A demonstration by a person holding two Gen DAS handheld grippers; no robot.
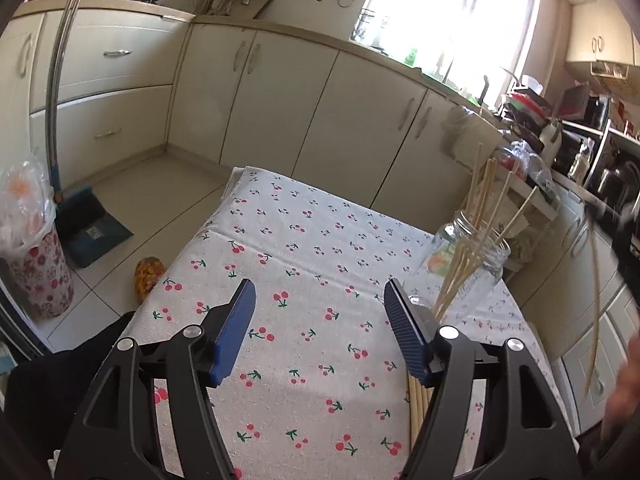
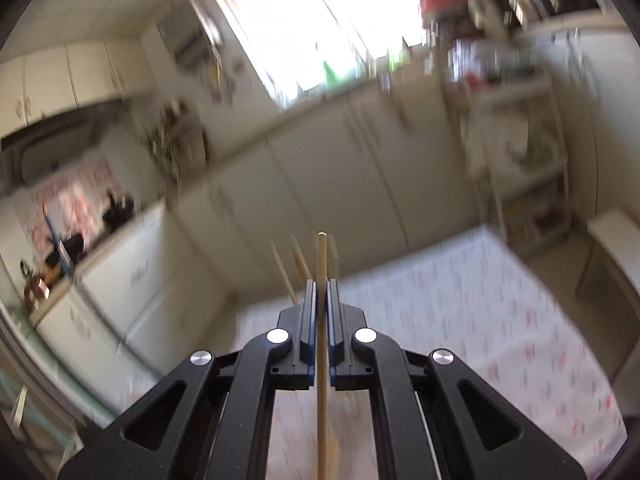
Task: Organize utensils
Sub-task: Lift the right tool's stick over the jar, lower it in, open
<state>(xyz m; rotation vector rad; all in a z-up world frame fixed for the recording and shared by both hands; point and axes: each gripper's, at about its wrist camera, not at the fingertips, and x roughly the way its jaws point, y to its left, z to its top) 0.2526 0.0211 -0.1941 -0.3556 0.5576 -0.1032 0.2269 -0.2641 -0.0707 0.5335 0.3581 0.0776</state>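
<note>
Left gripper: the left gripper hangs over the near half of the table, jaws wide apart with only cherry-print cloth between them; it grips nothing.
Loose chopsticks: a small bundle of chopsticks lies flat on the cloth near the table's near right edge, partly hidden under that gripper's right finger.
Right gripper: the right gripper is clamped tight on one chopstick, which runs straight up between the blue pads and pokes out past their tips; the view is blurred.
Jar: a clear glass jar stands toward the table's far right edge with several chopsticks already leaning in it.
Progress: I'd judge the job partly done. Some sticks are in the jar, one is in hand, and the bundle on the cloth is yet to go. More may lie out of sight.
Writing: the jar carries an orange and green label, too small to read. No brand or lettering is legible anywhere else.
</note>
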